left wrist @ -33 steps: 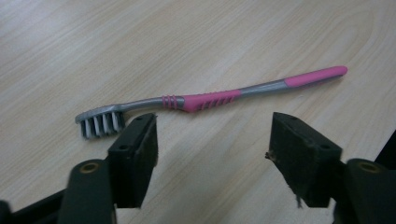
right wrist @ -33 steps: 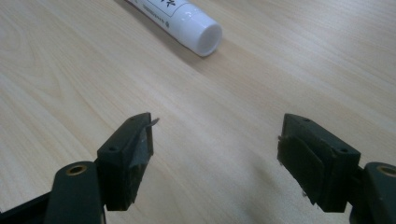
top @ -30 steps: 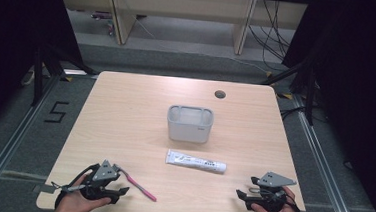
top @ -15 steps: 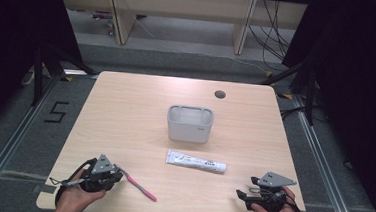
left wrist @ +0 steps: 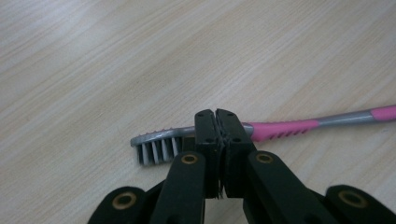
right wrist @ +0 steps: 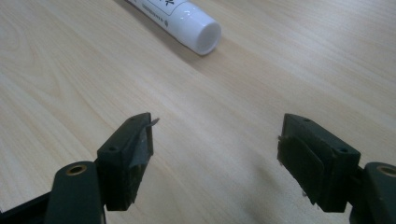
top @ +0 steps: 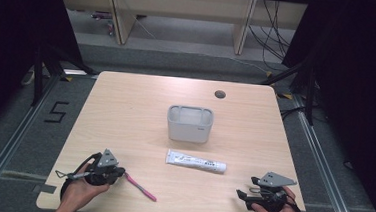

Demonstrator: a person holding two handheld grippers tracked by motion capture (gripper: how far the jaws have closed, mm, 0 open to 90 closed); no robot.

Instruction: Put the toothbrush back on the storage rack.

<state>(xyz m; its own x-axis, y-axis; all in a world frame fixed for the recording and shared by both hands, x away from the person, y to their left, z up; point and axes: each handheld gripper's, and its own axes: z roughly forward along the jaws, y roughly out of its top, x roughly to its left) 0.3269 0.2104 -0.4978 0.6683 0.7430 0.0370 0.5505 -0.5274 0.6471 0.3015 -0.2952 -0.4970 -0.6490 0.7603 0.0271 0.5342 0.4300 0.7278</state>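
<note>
At the table's 7 o'clock, left gripper: jaws pressed flat together with no gap. In its own view the tips sit over the neck of the toothbrush. They close along the brush's length, not across it, so I'd say nothing is pinched.
Toothbrush: lying flat on the table, bristles sideways, pink handle running toward 5 o'clock from the gripper.
Right gripper: at 5 o'clock, jaws wide apart and empty, hovering low over bare wood.
Toothpaste tube: on its side just below centre, at 11 o'clock from the right gripper and untouched.
Grey container: at centre, upright; nothing seen inside.
Progress: barely begun. Both items are on the wood, and the brush hasn't been lifted yet.
Left to do: likely a proper grip across the handle, then carrying it toward the container at 12.
</note>
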